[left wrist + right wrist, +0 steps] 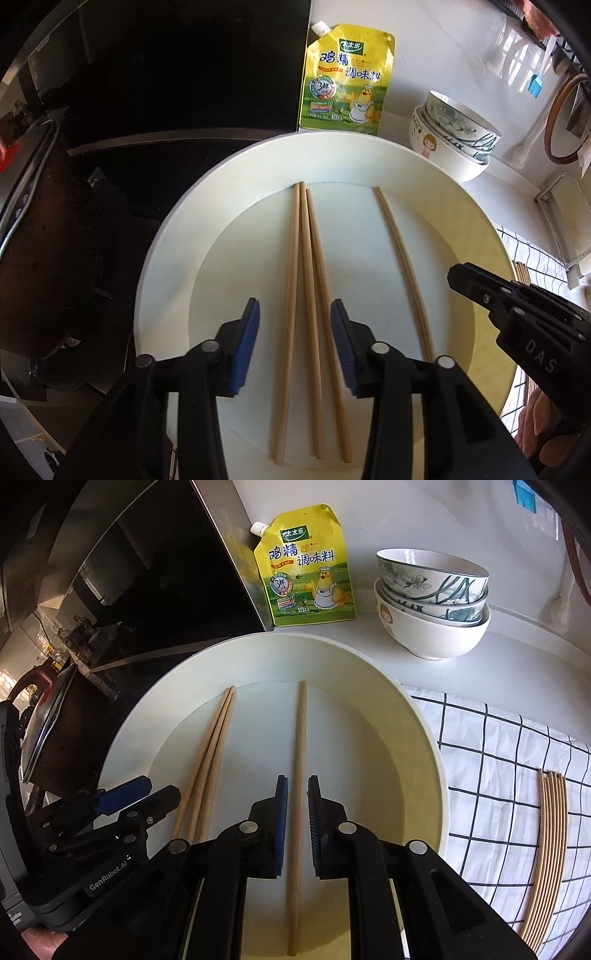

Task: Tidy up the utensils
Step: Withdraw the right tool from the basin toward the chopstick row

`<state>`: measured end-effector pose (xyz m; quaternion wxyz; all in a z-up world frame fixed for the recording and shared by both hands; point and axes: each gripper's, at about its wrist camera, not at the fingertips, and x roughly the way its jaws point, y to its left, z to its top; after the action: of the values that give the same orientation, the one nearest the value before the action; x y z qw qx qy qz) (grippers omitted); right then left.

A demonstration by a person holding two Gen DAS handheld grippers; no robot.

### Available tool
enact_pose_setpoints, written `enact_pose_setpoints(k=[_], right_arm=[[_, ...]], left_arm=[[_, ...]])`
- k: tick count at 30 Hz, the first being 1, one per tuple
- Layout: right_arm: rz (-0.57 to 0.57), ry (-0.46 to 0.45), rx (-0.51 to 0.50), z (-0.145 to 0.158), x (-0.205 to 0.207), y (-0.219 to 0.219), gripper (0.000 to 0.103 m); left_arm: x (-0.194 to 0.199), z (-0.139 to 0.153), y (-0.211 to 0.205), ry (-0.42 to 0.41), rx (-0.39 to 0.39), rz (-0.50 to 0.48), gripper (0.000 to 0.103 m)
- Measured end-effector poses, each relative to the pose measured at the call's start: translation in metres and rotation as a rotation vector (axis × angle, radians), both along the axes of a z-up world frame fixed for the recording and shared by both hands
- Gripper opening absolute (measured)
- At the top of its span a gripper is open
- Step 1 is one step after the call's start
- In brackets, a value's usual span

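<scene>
Light wooden chopsticks (308,295), three together, lying on round white plate (166,277), running from near to far. Left view: left gripper (295,332) spread wide around all three, pads touching none; fourth chopstick (399,251) apart on the right. Right view: right gripper (297,797) almost pressed together, fourth chopstick showing in the narrow slit; contact impossible to tell. Left gripper at near left.
</scene>
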<state>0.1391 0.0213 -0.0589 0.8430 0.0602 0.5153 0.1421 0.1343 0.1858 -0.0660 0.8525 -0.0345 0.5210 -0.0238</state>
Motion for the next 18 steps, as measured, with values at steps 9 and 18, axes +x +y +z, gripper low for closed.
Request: enact_pose_setpoints(k=[9,18], right_arm=[[-0.007,-0.019,0.003,0.013,-0.026,-0.02,0.011],[-0.033,-0.025,0.007,0.024,-0.049,-0.053,0.014]], left_arm=[[-0.013,0.018,-0.009,-0.019,0.011,-0.007,0.055],[-0.031,0.033,-0.033,-0.033,0.025,-0.029,0.058]])
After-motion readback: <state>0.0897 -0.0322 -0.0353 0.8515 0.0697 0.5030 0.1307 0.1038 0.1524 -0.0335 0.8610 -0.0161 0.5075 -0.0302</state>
